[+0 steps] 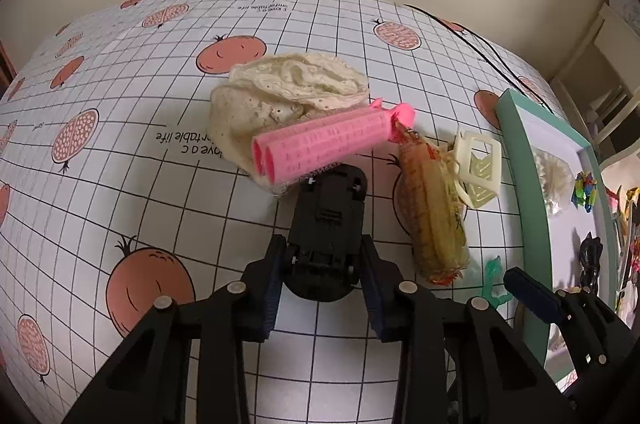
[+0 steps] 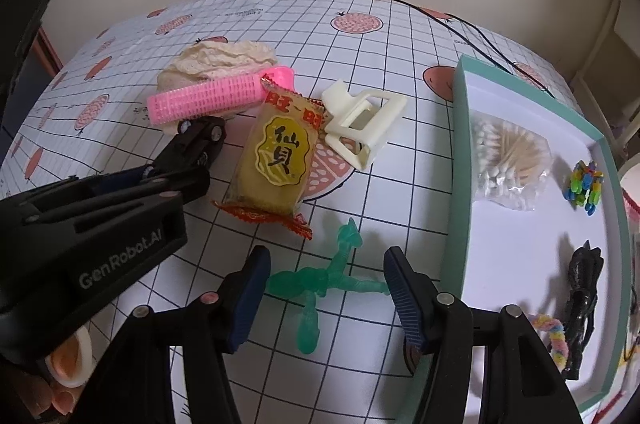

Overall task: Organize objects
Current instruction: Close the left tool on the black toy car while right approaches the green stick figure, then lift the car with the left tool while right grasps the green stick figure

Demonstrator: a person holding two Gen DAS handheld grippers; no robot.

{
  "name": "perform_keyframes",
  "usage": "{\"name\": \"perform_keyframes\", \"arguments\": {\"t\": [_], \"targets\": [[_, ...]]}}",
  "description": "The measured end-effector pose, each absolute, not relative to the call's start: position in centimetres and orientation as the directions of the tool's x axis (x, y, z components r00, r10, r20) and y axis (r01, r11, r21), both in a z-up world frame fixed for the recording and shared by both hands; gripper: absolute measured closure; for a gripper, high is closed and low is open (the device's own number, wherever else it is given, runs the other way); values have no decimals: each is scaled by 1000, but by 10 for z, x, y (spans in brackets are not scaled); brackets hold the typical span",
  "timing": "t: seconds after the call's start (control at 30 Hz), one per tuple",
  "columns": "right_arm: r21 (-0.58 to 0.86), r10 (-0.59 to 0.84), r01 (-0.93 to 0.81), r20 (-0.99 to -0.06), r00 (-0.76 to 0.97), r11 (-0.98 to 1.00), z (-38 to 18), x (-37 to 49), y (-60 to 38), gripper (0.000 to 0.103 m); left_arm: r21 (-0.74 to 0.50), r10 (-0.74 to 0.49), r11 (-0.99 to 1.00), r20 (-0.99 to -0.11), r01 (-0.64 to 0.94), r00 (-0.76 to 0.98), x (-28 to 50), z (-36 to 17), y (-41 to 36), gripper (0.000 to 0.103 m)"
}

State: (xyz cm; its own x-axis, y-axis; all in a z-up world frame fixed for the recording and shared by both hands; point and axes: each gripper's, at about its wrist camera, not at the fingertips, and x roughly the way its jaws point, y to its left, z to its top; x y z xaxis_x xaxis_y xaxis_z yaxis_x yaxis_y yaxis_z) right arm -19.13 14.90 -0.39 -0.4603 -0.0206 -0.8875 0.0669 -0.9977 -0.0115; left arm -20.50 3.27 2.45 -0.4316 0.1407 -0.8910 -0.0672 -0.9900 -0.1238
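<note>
On the grid-patterned worktop, the left tool has its fingers closed on the sides of a black toy car, whose nose points to 12 o'clock at a pink hair roller lying on a cream cloth. A yellow rice-cracker packet lies at the car's 3 o'clock, touching a cream hair claw. The right tool is wide open around a green toy figure, gripping nothing, with the teal-rimmed tray at its 3 o'clock.
</note>
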Motion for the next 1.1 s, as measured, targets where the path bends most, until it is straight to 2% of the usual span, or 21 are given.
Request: {"name": "perform_keyframes", "arguments": {"t": [0.67, 1.1], "targets": [[-5, -25, 57, -857, -514, -998, 15, -184, 155, 41, -115, 138, -990, -856, -78, -497, -192, 58, 36, 67], [6, -27, 36, -802, -597, -999, 40, -174, 169, 41, -130, 142, -989, -762, -66, -632, -179, 94, 32, 68]]}}
